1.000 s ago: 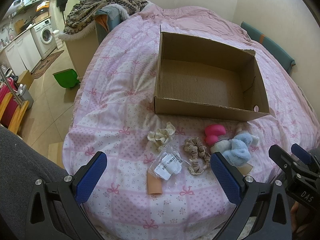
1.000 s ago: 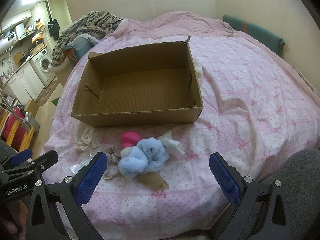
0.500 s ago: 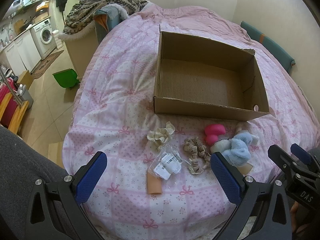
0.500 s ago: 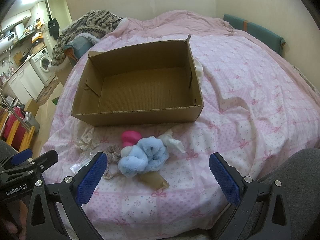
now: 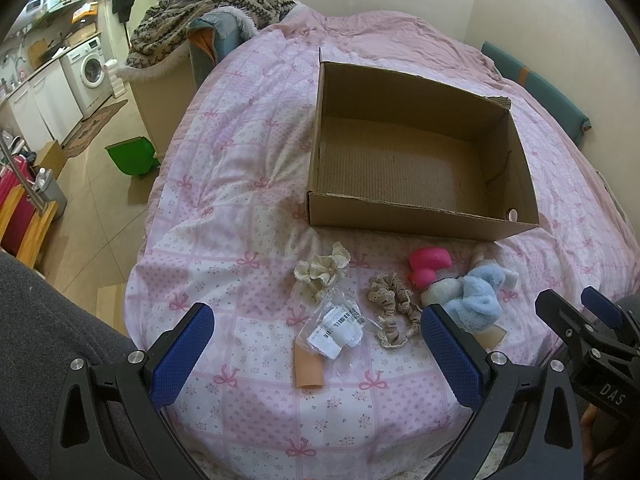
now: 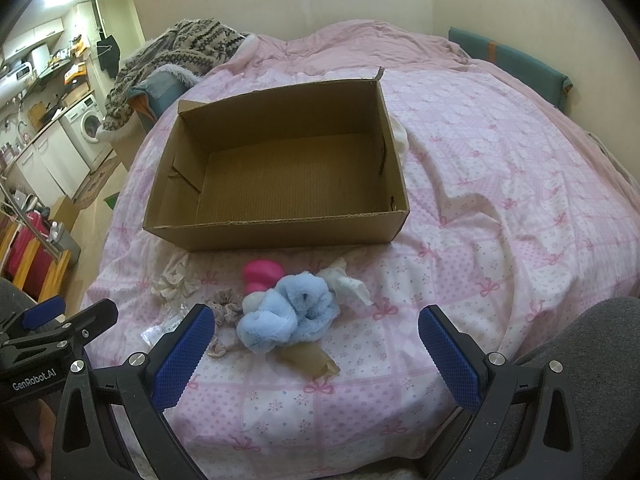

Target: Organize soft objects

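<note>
An empty cardboard box (image 5: 416, 222) (image 6: 280, 234) sits on the pink bed. In front of it lie soft items: a cream scrunchie (image 5: 322, 270) (image 6: 172, 282), a beige scrunchie (image 5: 394, 308) (image 6: 228, 306), a clear plastic bag with a label (image 5: 338, 328), a tan piece (image 5: 308, 370), a pink item (image 5: 428, 266) (image 6: 262, 274), a fluffy blue scrunchie (image 5: 478, 302) (image 6: 290, 312) and a white cloth (image 6: 348, 284). My left gripper (image 5: 318, 356) is open above the bag. My right gripper (image 6: 312, 360) is open just in front of the blue scrunchie. Both are empty.
The pink patterned bedspread (image 6: 500, 208) covers the bed. A knitted blanket (image 5: 208, 12) lies on a chair at the far left. A green bin (image 5: 130, 156) stands on the floor left of the bed. A teal cushion (image 6: 508, 64) lines the right wall.
</note>
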The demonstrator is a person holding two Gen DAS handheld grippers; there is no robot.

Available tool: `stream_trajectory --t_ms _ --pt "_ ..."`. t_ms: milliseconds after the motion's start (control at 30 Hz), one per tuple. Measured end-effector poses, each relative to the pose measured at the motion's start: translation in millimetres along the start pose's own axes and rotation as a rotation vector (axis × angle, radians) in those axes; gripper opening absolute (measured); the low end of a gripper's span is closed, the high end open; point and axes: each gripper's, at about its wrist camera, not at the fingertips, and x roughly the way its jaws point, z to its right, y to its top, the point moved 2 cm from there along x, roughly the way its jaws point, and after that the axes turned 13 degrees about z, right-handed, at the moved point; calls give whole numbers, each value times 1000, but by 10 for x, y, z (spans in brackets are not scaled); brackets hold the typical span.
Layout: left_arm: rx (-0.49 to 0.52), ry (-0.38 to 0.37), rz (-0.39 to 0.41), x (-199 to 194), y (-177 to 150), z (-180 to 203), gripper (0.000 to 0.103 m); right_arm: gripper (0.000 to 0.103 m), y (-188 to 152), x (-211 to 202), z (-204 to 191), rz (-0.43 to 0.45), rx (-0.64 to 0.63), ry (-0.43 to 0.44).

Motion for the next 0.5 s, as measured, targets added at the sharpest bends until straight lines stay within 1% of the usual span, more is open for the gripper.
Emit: stream_trajectory --t_ms 500 --pt "-9 -1 -11 18 -60 -7 103 103 9 -1 5 -1 -1 1"
